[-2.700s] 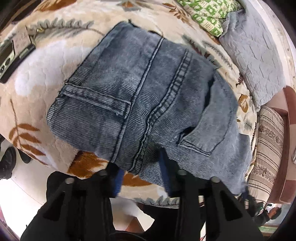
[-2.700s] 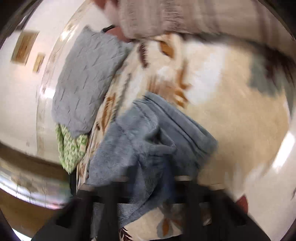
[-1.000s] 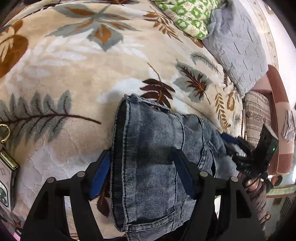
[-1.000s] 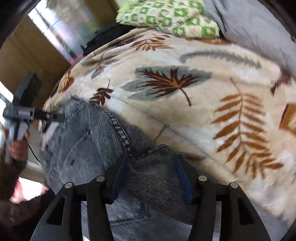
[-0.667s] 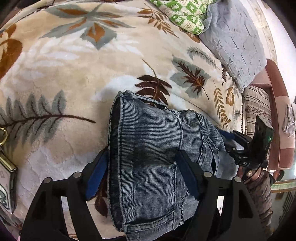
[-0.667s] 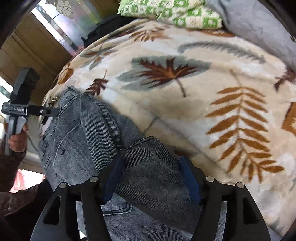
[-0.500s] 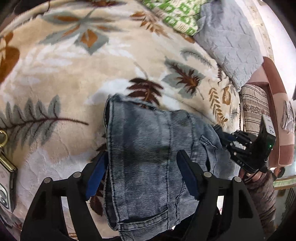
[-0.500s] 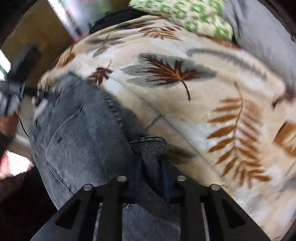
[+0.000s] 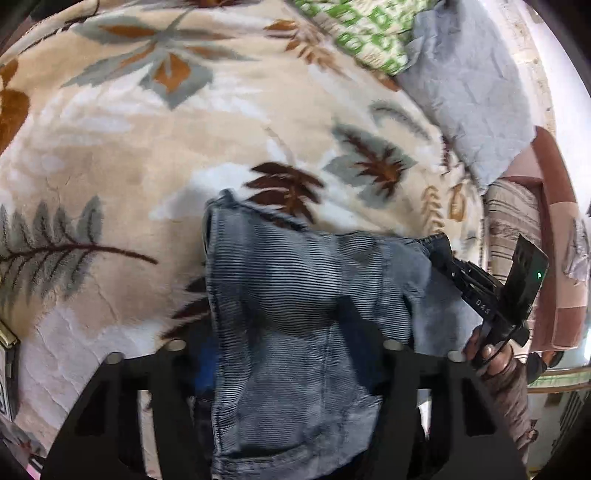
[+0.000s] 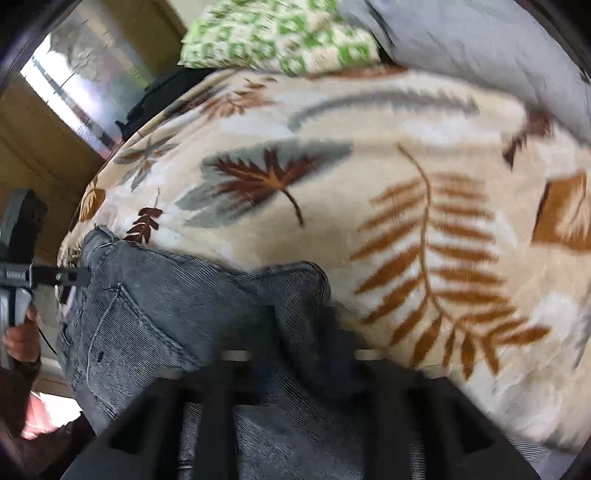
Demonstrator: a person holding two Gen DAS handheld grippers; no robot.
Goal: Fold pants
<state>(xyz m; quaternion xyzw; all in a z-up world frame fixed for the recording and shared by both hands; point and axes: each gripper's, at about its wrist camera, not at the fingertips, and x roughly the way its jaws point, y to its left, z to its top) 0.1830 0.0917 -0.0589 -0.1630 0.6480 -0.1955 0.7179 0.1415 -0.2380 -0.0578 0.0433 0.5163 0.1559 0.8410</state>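
Note:
Faded blue-grey jeans (image 9: 295,288) lie folded on a beige leaf-print blanket (image 9: 147,147). My left gripper (image 9: 280,354) holds one end of the jeans; its fingers look closed in on the denim, though blur and cloth hide the tips. My right gripper (image 10: 299,347) is shut on the other end of the jeans (image 10: 166,302), its fingers buried in the cloth. The right gripper also shows in the left wrist view (image 9: 480,291) at the jeans' far right corner. The left gripper shows at the left edge of the right wrist view (image 10: 40,277).
A green-checked pillow (image 9: 362,29) and a grey quilted pillow (image 9: 469,85) lie at the bed's far end. A striped cushion (image 9: 513,229) and a brown-pink headboard (image 9: 561,206) are on the right. A phone-like object (image 9: 5,354) lies at the left edge.
The right gripper went from open around the denim to shut on it. The left fingers have closed in on the jeans. The jeans were earlier spread flat and now are folded.

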